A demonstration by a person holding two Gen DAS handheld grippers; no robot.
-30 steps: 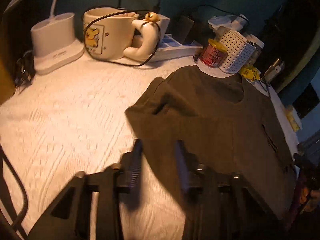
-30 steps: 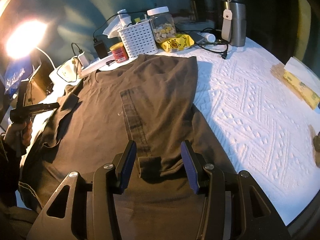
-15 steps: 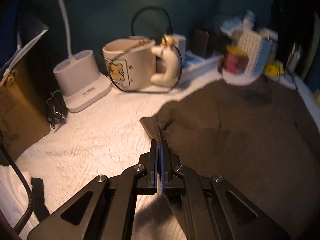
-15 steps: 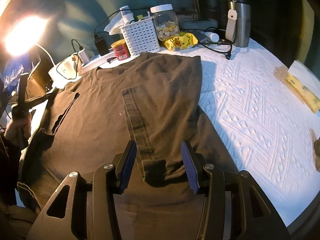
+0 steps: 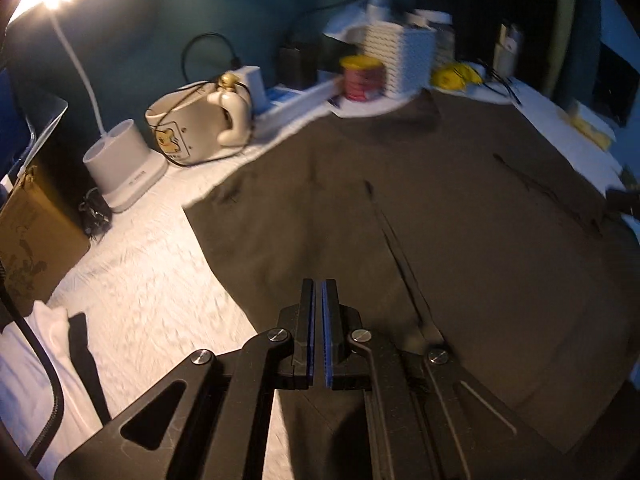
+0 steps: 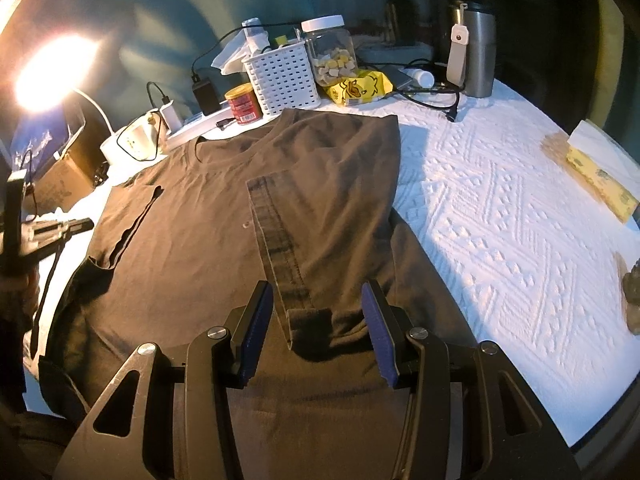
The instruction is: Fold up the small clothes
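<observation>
A dark olive T-shirt (image 6: 192, 240) lies flat on the white textured cover (image 6: 500, 220), neck toward the far clutter. Its right side (image 6: 340, 184) is folded inward, with the hem strip (image 6: 276, 240) showing. The left sleeve (image 6: 132, 228) lies turned in onto the chest. My right gripper (image 6: 318, 292) hangs open over the lower end of the folded part, pads clear of the cloth. My left gripper (image 5: 318, 282) is shut above the T-shirt (image 5: 460, 240) near its left edge; no cloth shows between its pads. From the right wrist view the left gripper (image 6: 86, 223) sits beside that edge.
Along the back stand a lamp base (image 5: 124, 168), a cream mug (image 5: 192, 128), a red can (image 6: 243, 103), a white basket (image 6: 282, 80), a jar (image 6: 330, 50), a steel tumbler (image 6: 476, 48) and cables. A cardboard box (image 5: 32, 248) is at the left, a tissue pack (image 6: 600, 176) at the right.
The left gripper went from open to shut at the sleeve, then swung along the shirt's left edge toward the near side. The sleeve now lies folded in. The right gripper has not moved.
</observation>
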